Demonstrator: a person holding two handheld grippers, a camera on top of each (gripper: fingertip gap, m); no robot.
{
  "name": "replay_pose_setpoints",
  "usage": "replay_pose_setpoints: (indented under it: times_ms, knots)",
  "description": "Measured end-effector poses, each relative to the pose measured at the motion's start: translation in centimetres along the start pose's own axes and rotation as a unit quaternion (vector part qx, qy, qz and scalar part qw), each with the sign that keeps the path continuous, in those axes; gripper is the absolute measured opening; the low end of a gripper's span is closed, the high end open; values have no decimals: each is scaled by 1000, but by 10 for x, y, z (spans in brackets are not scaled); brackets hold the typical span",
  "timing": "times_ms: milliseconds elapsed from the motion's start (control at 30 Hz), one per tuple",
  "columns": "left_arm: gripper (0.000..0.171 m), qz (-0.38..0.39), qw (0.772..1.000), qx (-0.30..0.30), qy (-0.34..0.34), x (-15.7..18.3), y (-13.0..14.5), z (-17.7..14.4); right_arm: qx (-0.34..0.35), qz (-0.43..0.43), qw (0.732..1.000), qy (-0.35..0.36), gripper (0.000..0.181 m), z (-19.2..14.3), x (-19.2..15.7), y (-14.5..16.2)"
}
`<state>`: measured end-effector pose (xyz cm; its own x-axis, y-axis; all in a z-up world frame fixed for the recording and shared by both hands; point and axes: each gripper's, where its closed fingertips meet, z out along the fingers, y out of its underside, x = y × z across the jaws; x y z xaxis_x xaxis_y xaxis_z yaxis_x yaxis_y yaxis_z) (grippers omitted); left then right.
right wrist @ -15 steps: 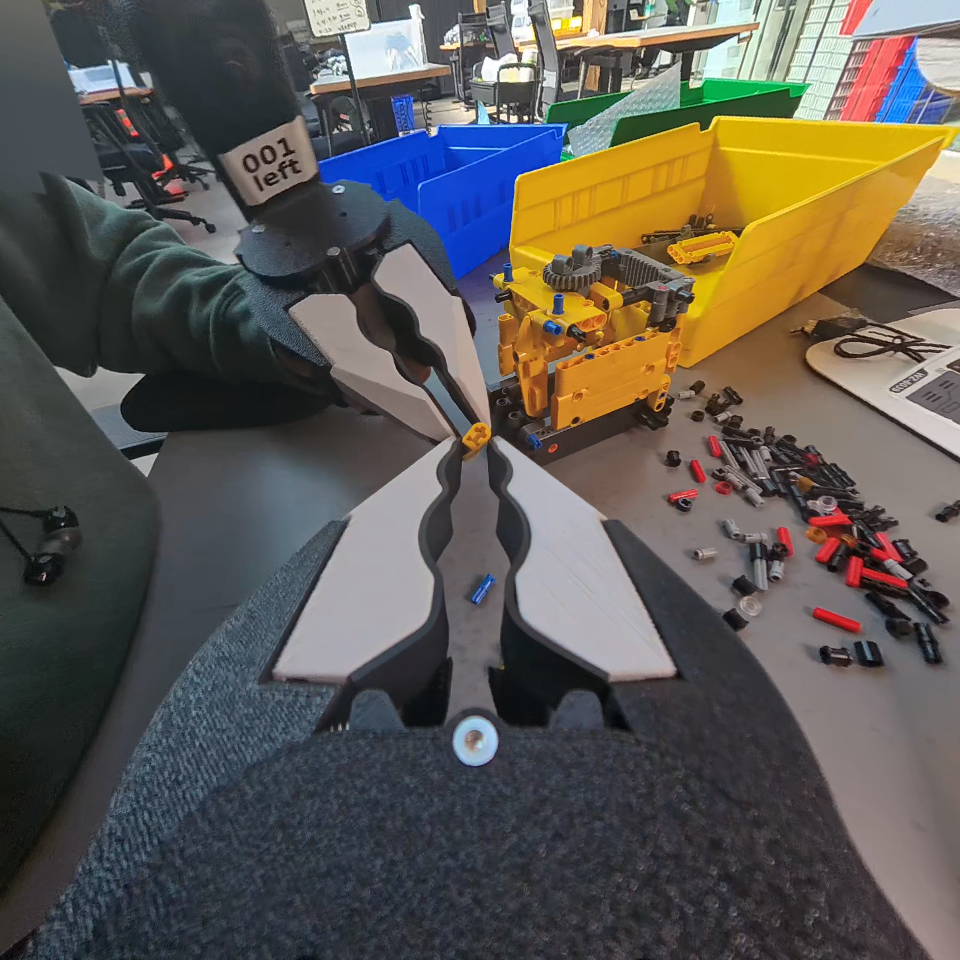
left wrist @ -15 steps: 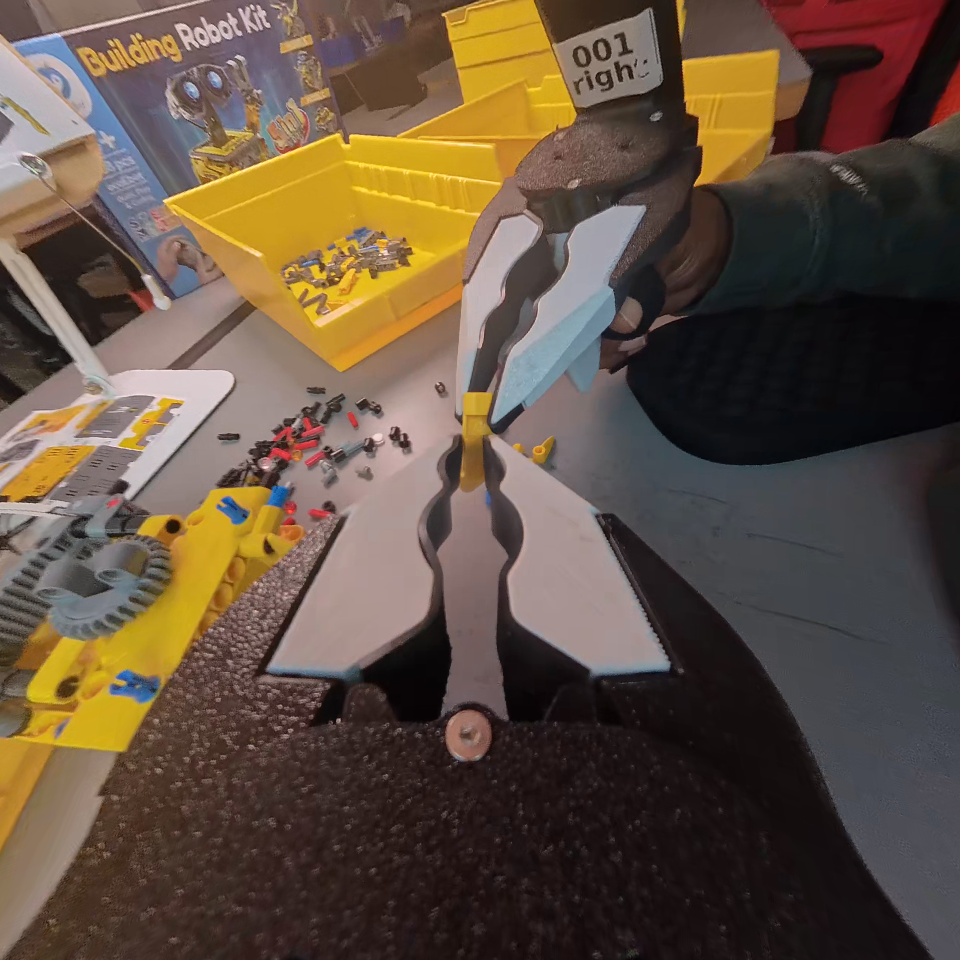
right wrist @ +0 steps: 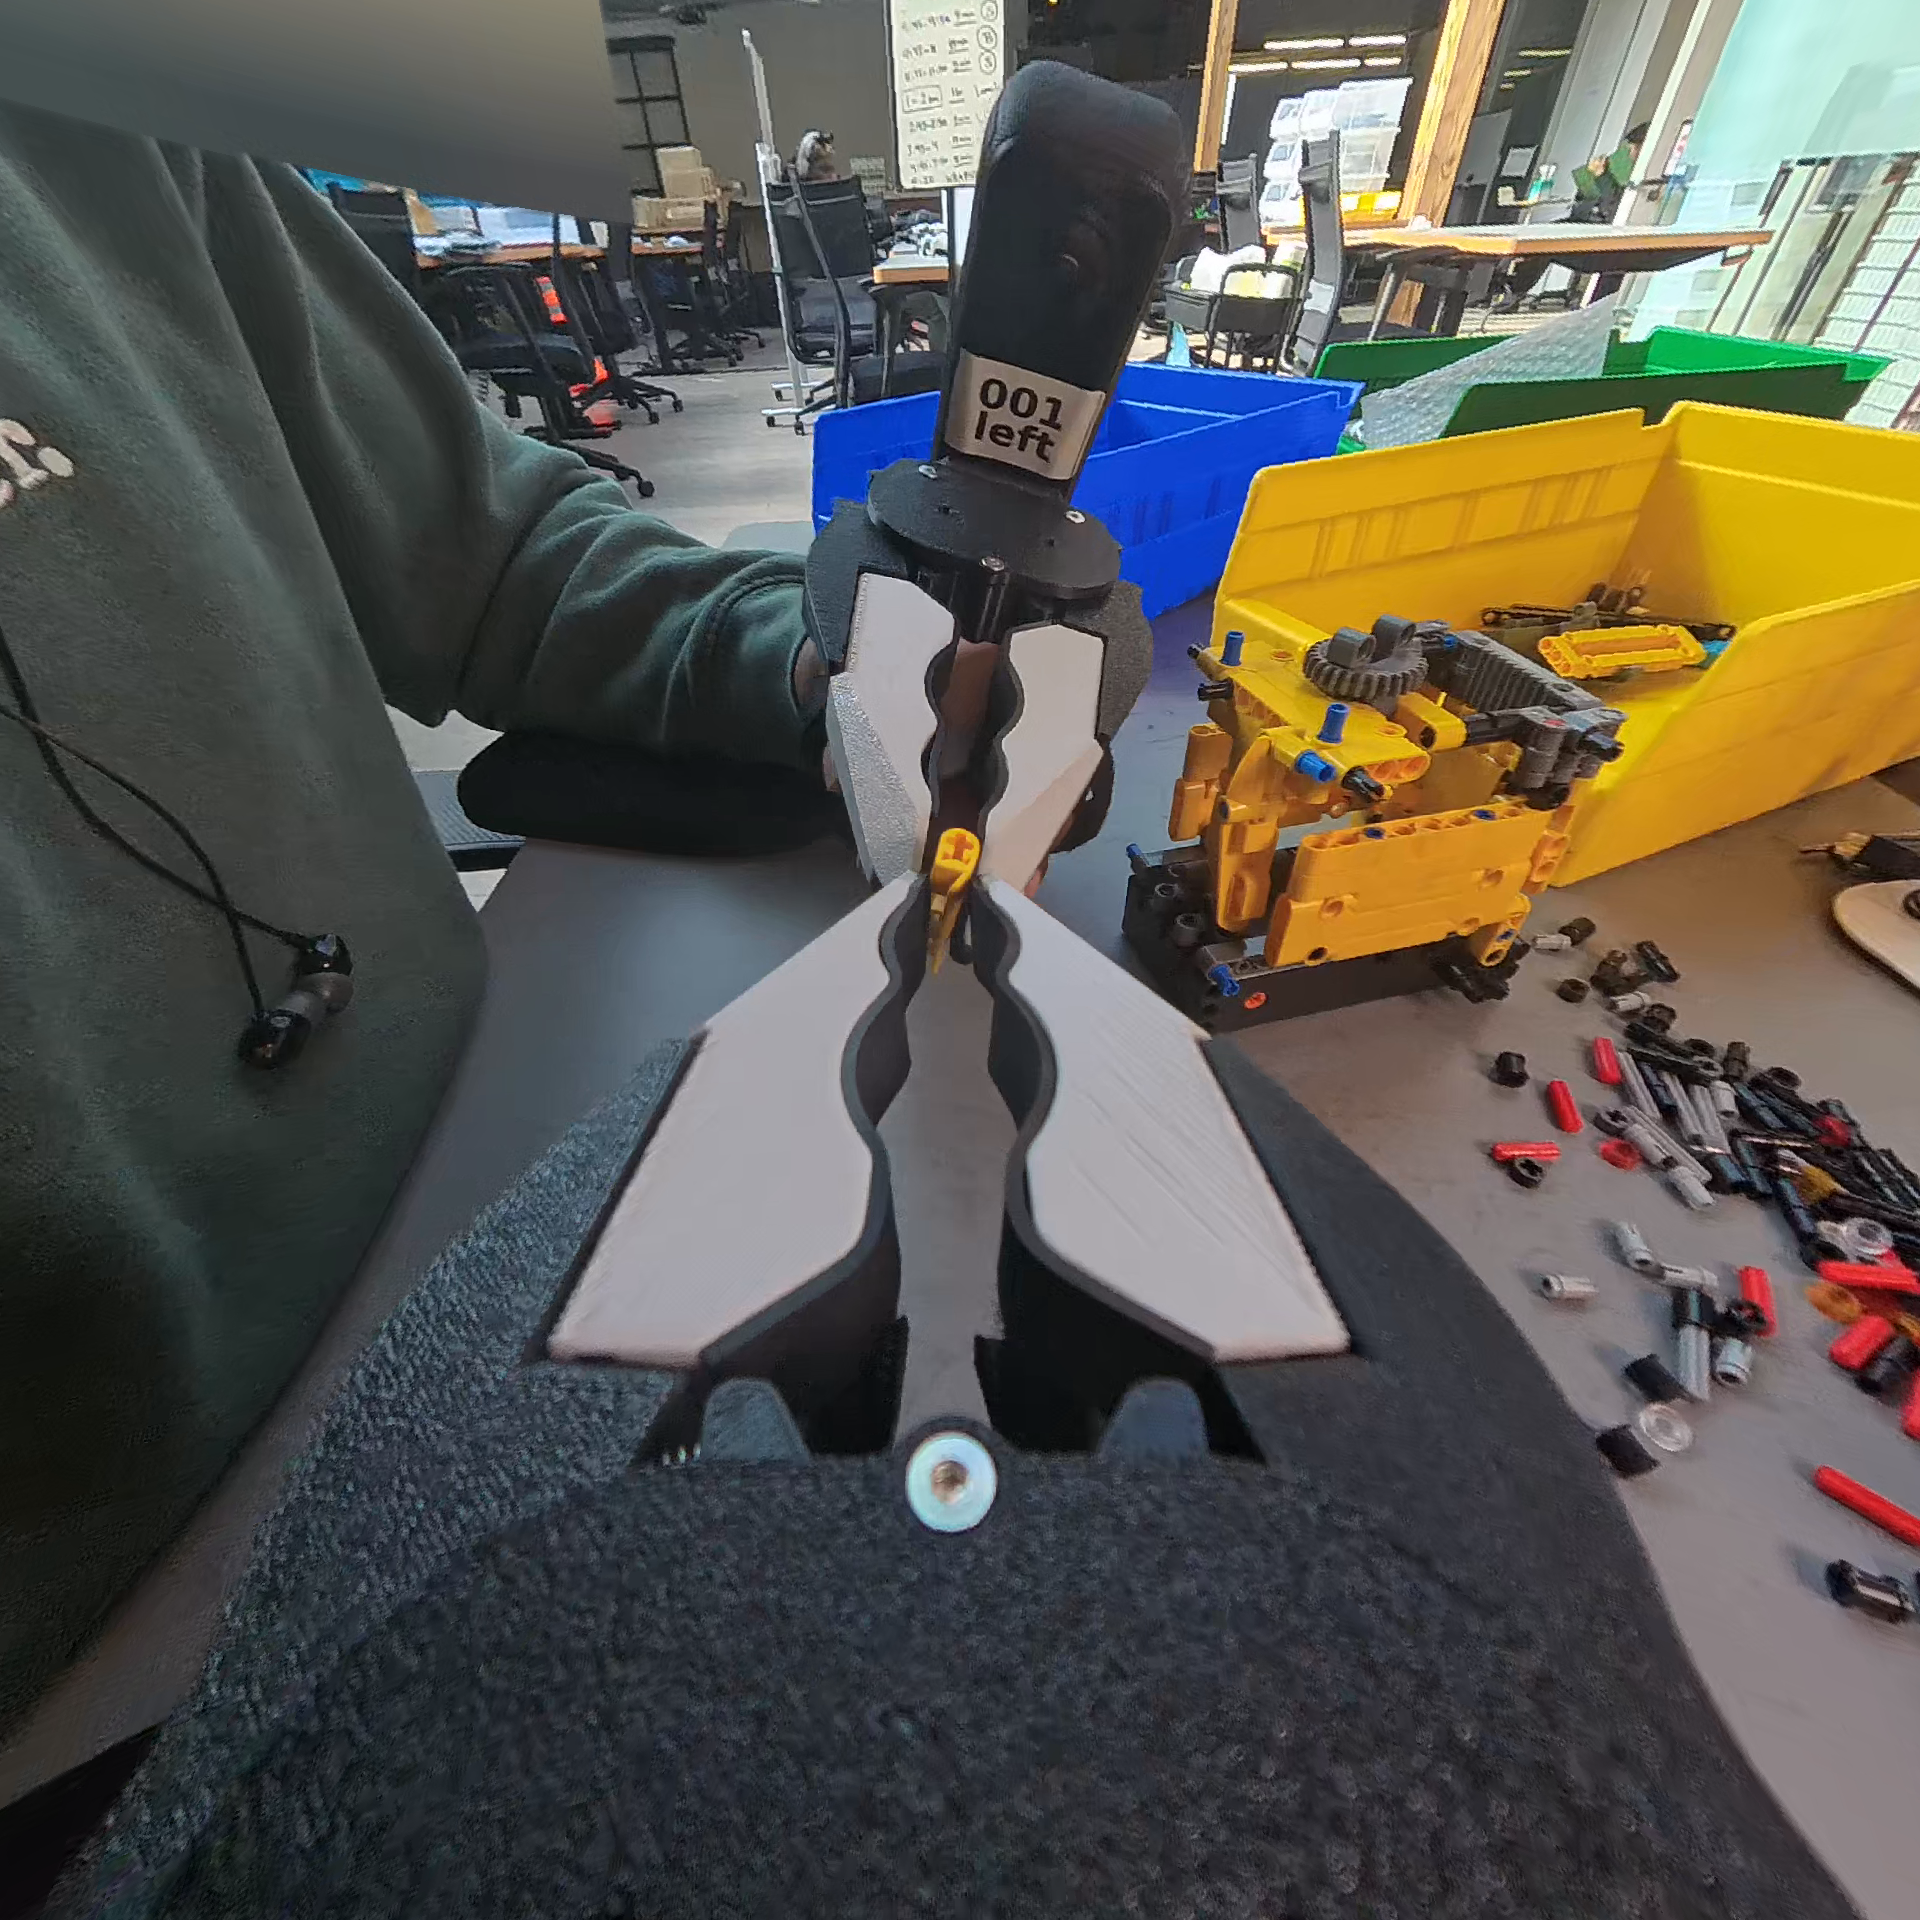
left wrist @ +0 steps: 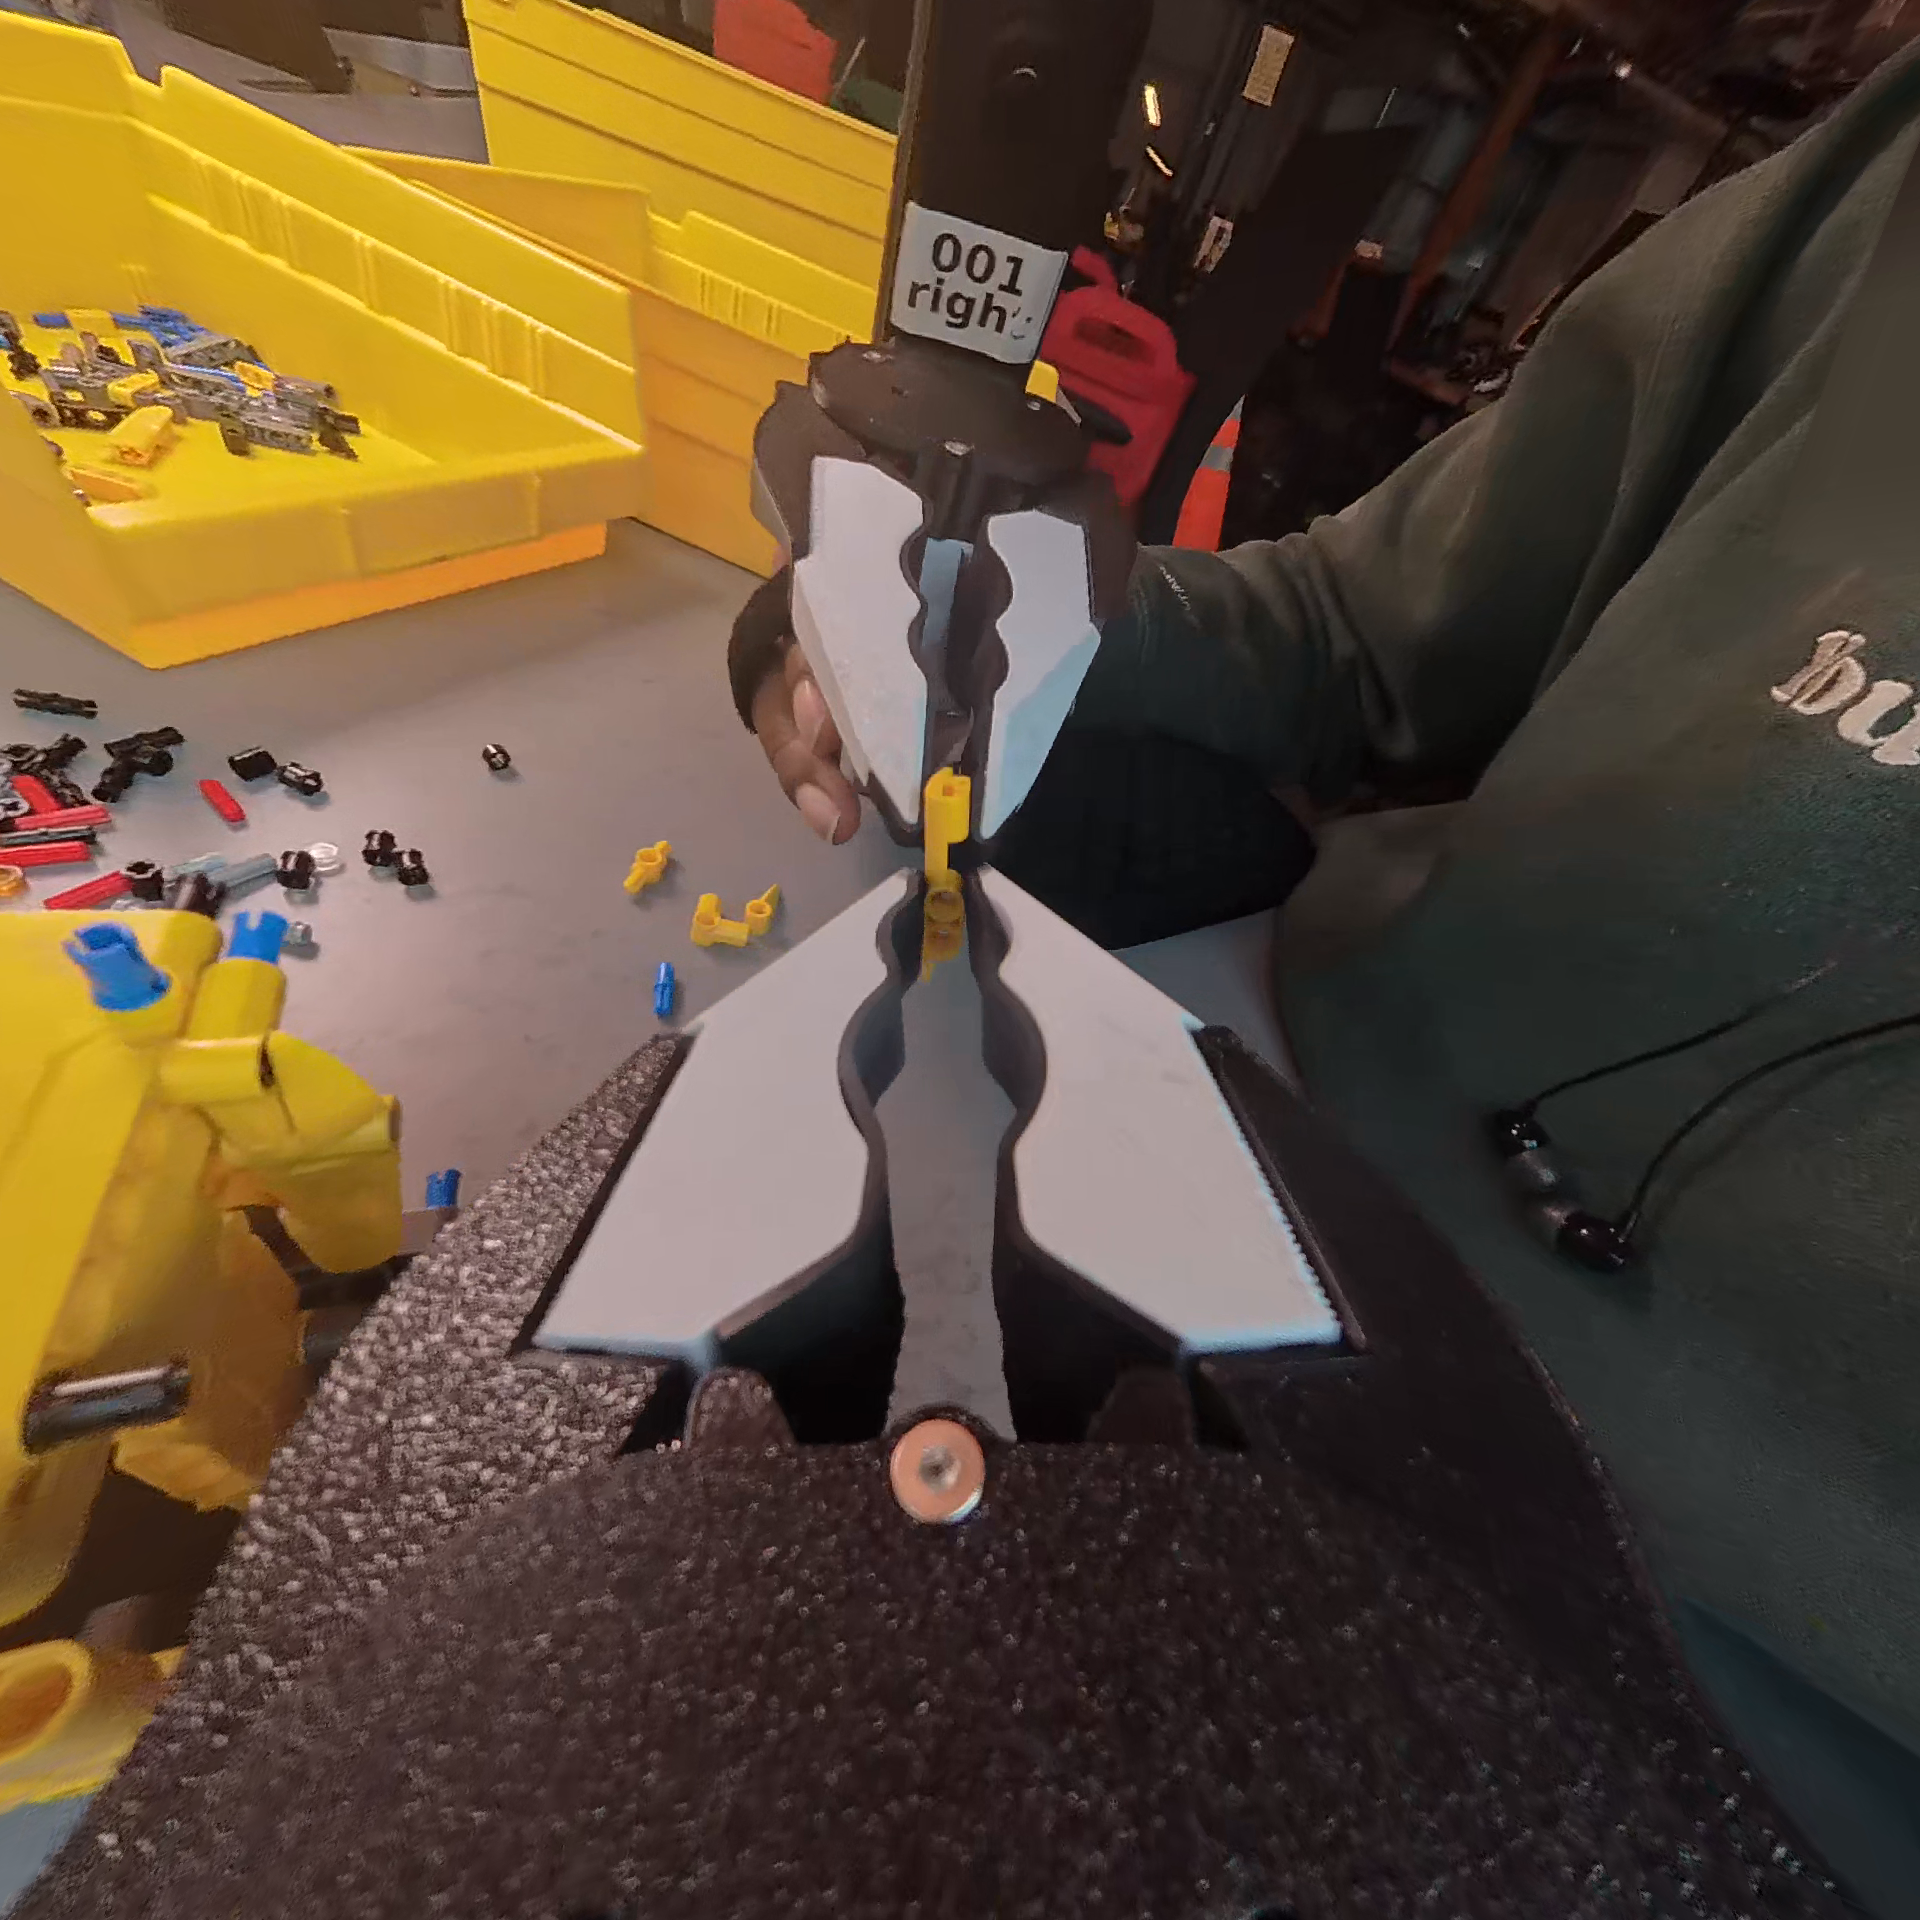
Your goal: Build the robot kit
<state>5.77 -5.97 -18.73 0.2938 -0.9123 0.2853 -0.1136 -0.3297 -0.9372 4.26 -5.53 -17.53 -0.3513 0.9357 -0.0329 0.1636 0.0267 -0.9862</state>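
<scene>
Grey table (right wrist: 1455, 1091) carries a yellow bin (right wrist: 1558, 582), a part-built yellow brick model (right wrist: 1371, 831) just before it, and loose red, black and grey pins (right wrist: 1745, 1164) — scattered to one side. Above the table the left gripper (left wrist: 943, 914) and right gripper (right wrist: 948, 914) meet tip to tip, each closed to a narrow gap on one small yellow connector piece (left wrist: 945, 821) — its long axis runs from one gripper's tips towards the other's.
</scene>
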Motion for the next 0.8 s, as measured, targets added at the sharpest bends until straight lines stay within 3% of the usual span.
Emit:
replay_pose_setpoints:
  times_ms: [133, 800]
  knots:
    - [6, -6, 999, -23, -31, -12, 8, -1, -27, -14, 999, 36, 6, -2, 11, 9]
    - [7, -11, 999, -28, -34, -15, 10, -1, -36, -15, 999, 38, 5, -1, 10, 12]
